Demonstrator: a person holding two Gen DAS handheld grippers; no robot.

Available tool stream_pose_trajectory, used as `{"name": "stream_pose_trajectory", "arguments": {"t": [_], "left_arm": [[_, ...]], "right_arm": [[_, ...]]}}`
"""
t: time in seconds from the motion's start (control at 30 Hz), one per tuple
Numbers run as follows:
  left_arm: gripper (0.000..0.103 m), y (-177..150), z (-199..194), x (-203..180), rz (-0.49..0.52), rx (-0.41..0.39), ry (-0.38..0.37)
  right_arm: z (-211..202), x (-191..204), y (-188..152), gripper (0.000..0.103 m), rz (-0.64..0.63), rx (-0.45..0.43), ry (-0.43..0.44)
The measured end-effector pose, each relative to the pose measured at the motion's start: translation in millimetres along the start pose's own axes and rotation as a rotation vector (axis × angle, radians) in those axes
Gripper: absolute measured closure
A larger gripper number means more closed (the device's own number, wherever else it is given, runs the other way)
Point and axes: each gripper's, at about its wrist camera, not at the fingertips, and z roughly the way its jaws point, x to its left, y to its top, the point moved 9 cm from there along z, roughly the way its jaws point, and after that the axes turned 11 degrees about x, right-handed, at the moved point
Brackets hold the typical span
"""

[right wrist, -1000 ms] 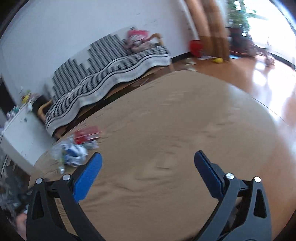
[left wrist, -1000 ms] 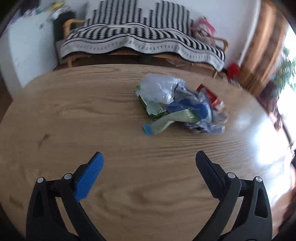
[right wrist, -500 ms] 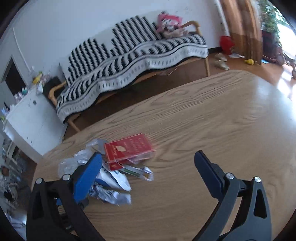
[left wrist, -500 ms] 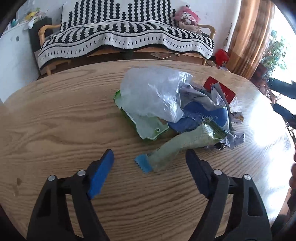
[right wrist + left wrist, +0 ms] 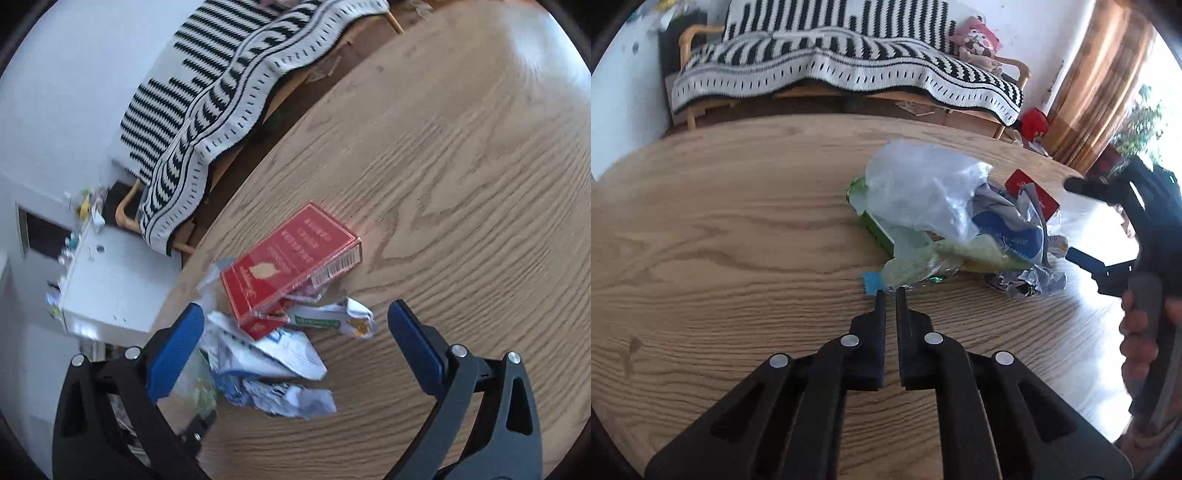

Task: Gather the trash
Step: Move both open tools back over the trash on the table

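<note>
The left gripper (image 5: 890, 291) is pinching its fingers nearly together on the near end of the green wrapper (image 5: 945, 260), at the front of the trash pile (image 5: 960, 218) lying on the wooden table (image 5: 720, 240). The right gripper (image 5: 295, 325) is hovering with its jaws spread wide, straddling the red box (image 5: 291, 258) and crumpled wrappers (image 5: 273, 365) beside it.

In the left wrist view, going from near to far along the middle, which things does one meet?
Left gripper, closed on the end of the green wrapper → clear plastic bag → far edge of the wooden table → sofa with striped blanket.
</note>
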Motion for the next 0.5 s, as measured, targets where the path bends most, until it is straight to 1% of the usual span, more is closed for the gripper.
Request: {"name": "stream_pose_trajectory", "arguments": {"t": [0.13, 0.2, 0.23, 0.3, 0.33, 0.37, 0.4, 0.5], "left_arm": [[0.099, -2, -2, -6, 0.023, 0.000, -0.014], [0.098, -3, -1, -7, 0.038, 0.006, -0.007], [0.091, -3, 0, -7, 0.046, 0.008, 0.022], [0.050, -3, -1, -4, 0.058, 0.004, 0.064], [0.017, -2, -3, -3, 0.059, -0.009, 0.078], [0.014, -1, -9, -3, 0.056, -0.043, 0.075], [0.014, 0, -13, -3, 0.054, -0.056, 0.060], [0.012, 0, -17, -3, 0.009, -0.047, -0.001]], "right_arm": [[6, -1, 8, 0.007, 0.104, 0.020, 0.091], [7, -1, 12, 0.007, 0.127, 0.021, 0.109], [9, 0, 14, 0.007, 0.131, 0.022, 0.118], [10, 3, 17, 0.007, 0.117, 0.021, 0.112], [11, 4, 16, 0.007, 0.102, 0.022, 0.106], [10, 4, 14, 0.007, 0.076, 0.026, 0.090], [9, 4, 12, 0.007, 0.058, 0.027, 0.077], [2, 0, 2, 0.007, -0.003, 0.025, 0.034]]}}
